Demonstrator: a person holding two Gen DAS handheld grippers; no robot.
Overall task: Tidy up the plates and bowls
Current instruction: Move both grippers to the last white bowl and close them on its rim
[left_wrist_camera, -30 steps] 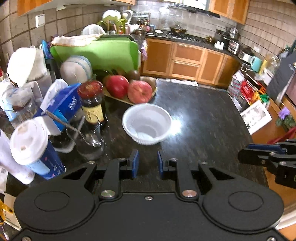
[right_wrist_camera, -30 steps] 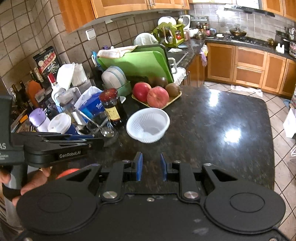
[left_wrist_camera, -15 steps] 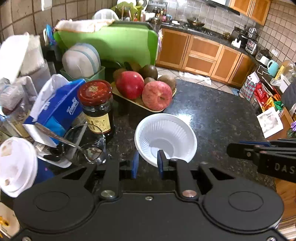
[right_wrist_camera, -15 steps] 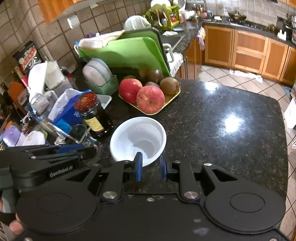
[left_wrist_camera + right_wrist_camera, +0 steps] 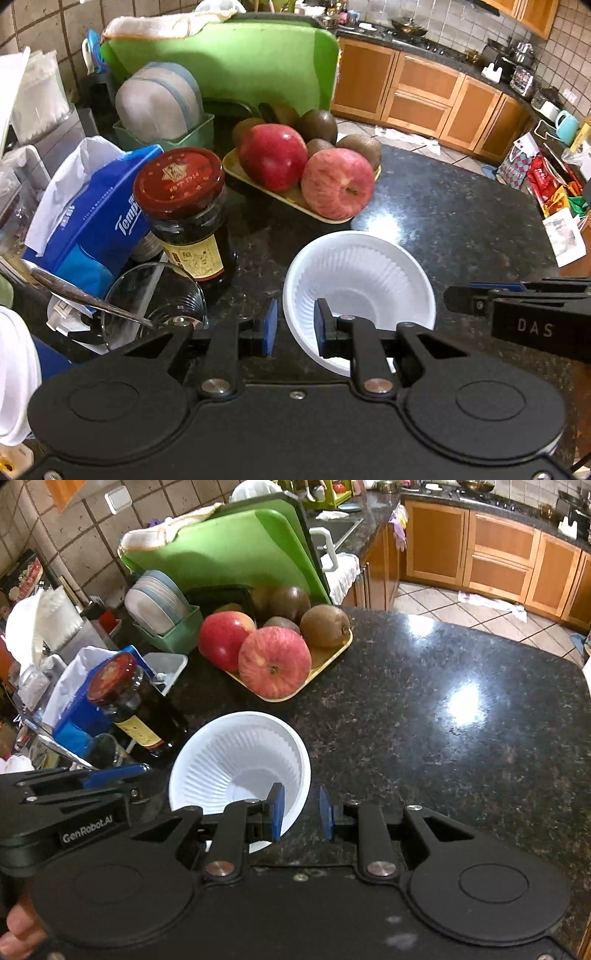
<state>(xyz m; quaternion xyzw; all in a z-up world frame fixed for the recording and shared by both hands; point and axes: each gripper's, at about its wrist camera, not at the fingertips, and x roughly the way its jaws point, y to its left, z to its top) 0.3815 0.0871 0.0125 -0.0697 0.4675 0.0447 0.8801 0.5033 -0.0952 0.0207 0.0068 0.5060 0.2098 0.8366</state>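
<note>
A white ribbed plastic bowl (image 5: pixel 364 273) stands on the black granite counter (image 5: pixel 461 221); it also shows in the right wrist view (image 5: pixel 240 757). My left gripper (image 5: pixel 294 326) is open and straddles the bowl's near left rim, one finger outside and one inside. My right gripper (image 5: pixel 300 812) is open and straddles the bowl's near right rim. A stack of pale plates (image 5: pixel 159 101) stands upright in a green rack (image 5: pixel 173 138) at the back left, also seen in the right wrist view (image 5: pixel 157 600).
A red-lidded jar (image 5: pixel 184 206), a glass with a spoon (image 5: pixel 155 302) and a blue tissue pack (image 5: pixel 92 218) crowd the bowl's left. A yellow tray of apples and kiwis (image 5: pixel 306 170) lies behind it. A green cutting board (image 5: pixel 229 62) leans at the back.
Both grippers have moved forward and down toward the bowl. Their fingers now straddle its near rim from either side. The bowl has stayed in place.
</note>
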